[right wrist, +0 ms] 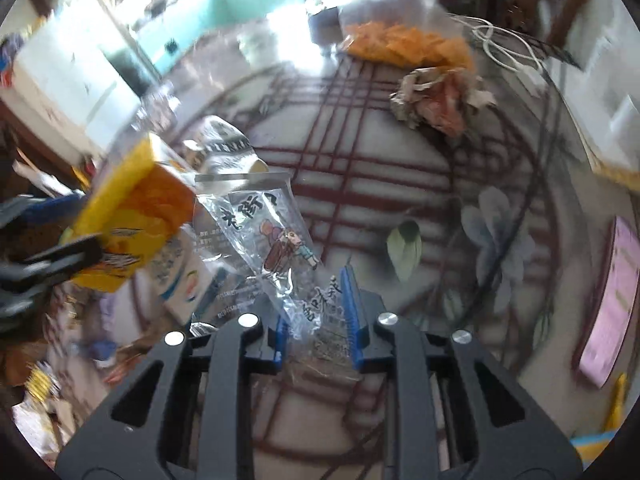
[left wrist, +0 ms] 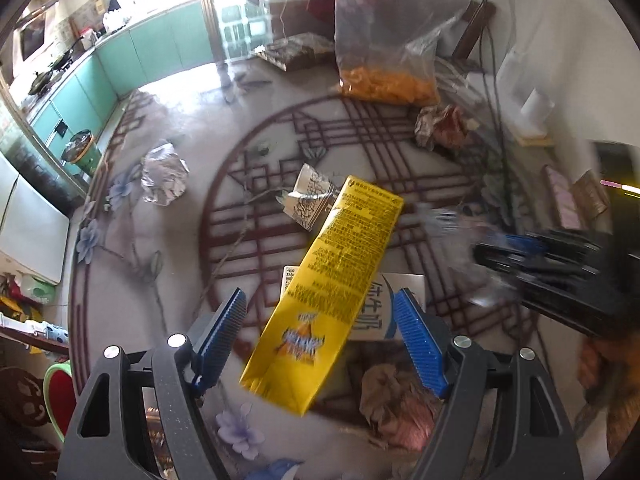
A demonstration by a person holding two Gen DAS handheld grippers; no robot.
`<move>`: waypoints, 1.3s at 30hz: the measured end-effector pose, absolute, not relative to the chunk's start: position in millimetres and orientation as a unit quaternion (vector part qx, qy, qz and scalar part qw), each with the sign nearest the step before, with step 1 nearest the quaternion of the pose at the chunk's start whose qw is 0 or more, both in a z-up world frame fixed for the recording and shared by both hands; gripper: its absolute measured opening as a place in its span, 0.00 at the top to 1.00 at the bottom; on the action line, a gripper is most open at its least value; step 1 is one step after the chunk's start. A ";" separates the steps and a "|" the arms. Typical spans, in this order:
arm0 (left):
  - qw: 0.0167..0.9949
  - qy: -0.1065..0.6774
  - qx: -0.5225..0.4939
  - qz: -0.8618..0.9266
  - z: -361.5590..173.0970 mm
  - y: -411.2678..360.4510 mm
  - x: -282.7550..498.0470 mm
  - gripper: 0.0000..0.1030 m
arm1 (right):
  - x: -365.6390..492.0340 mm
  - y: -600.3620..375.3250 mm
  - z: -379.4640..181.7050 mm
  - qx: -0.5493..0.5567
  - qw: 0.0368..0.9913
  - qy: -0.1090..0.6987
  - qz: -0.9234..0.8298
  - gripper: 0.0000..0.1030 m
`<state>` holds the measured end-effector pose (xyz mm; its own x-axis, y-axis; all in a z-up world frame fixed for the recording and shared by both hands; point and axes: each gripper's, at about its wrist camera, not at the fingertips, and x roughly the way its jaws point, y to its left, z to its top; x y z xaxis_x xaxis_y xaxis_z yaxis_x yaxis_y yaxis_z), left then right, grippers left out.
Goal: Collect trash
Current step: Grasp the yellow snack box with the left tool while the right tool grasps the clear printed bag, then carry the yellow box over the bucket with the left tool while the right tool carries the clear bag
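A yellow drink carton [left wrist: 340, 264] lies tilted over a white milk carton [left wrist: 400, 292] near the round table's edge. My left gripper [left wrist: 320, 296] stands open around it, its blue pads [left wrist: 224, 328] apart from the carton's sides. The right wrist view shows the same yellow carton [right wrist: 136, 208] between the blurred left fingers [right wrist: 60, 256]. My right gripper [right wrist: 316, 320] is shut on a clear plastic wrapper [right wrist: 276, 232] printed with a cartoon figure and black characters. In the left wrist view the right gripper [left wrist: 532, 256] is a dark blur at the right.
On the glass-topped patterned table [left wrist: 180, 260] lie a foil ball [left wrist: 164, 178], a silver printed wrapper [left wrist: 310, 196], a crumpled red-and-white paper [right wrist: 440, 100] and a clear bag of orange snacks [right wrist: 404, 48]. Crumpled brown paper [left wrist: 396, 400] sits at the near edge. Cables [right wrist: 508, 48] trail at the far right.
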<state>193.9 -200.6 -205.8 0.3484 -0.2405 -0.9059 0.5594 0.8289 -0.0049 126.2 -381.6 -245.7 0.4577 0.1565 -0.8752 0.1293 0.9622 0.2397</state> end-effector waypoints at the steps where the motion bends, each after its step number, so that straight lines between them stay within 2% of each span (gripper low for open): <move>1: 0.804 0.519 0.155 -0.246 -209.6 -202.8 196.5 0.29 | 118.6 -384.2 -242.5 0.152 0.844 0.515 0.007 0.77; 7: 0.797 0.537 0.145 -0.236 -225.0 -210.6 207.8 0.34 | 91.7 -399.7 -234.1 0.207 0.841 0.500 -0.001 0.77; 9: 0.796 0.539 0.141 -0.235 -226.4 -210.9 208.5 0.52 | 86.7 -399.6 -230.8 0.211 0.841 0.498 -0.006 0.77; 11: 0.794 0.544 0.130 -0.238 -227.4 -209.4 210.8 0.64 | 85.1 -396.0 -230.4 0.210 0.842 0.496 -0.010 0.77; 12: 0.794 0.545 0.125 -0.238 -226.9 -208.2 212.0 0.65 | 86.5 -393.3 -230.1 0.210 0.843 0.496 -0.011 0.77; 24: 0.836 0.490 0.074 -0.235 -171.8 -157.1 181.6 0.66 | 89.8 -357.5 -193.4 0.195 0.864 0.464 0.002 0.77; 39: 0.862 0.470 0.030 -0.188 -144.7 -62.4 143.9 0.65 | 83.0 -266.6 -160.7 0.155 0.878 0.448 0.070 0.77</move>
